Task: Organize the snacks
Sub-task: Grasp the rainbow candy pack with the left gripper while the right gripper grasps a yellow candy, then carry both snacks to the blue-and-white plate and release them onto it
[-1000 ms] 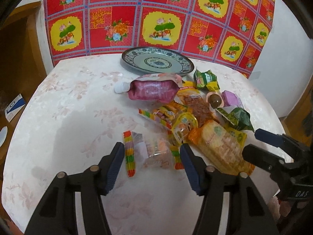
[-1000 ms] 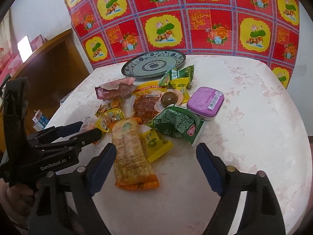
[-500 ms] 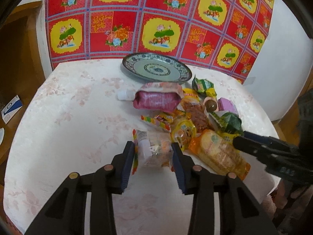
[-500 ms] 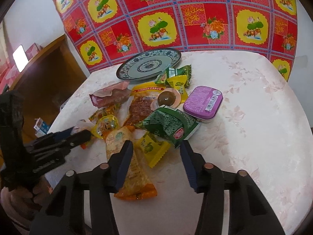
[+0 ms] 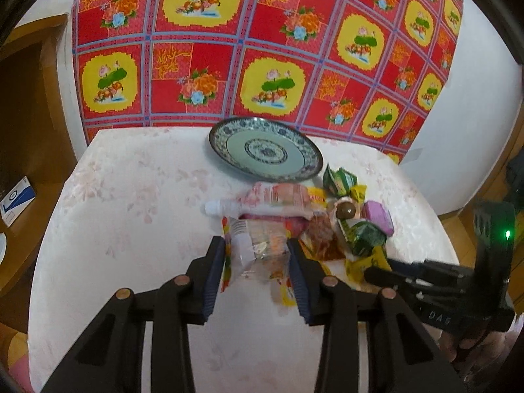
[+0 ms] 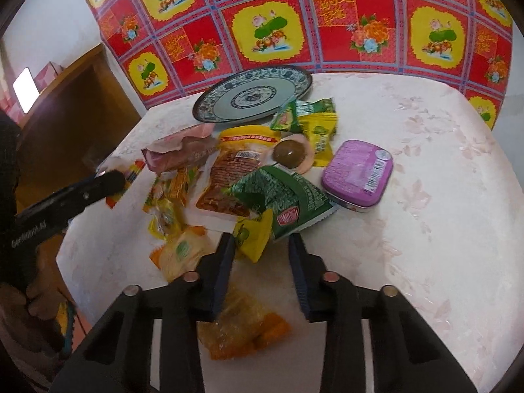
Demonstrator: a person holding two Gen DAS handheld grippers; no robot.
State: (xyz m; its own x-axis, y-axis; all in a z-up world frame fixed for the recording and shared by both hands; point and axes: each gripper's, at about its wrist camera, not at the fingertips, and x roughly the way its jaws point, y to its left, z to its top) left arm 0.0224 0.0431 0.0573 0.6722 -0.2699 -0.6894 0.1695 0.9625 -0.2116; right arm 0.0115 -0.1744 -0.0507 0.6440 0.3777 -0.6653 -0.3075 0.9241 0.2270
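The left gripper (image 5: pixel 257 255) is clamped on a clear packet (image 5: pixel 258 249), lifted above the table (image 5: pixel 131 196); the right gripper (image 6: pixel 260 250) has its jaws part-closed around a yellow sachet (image 6: pixel 253 234) — whether they pinch it I cannot tell. Best, I judge, to carry the packet level to the plate (image 5: pixel 265 154), beyond the heap, and release low so it does not slide off; legible writing — "DAS" on the right gripper, partial "GenRobot.AI" on the left; wrapper print is unreadable.

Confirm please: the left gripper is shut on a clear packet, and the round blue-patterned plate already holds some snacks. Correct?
Not quite. The round blue-patterned plate holds nothing, as the right wrist view shows. The left gripper is indeed shut on the clear packet.
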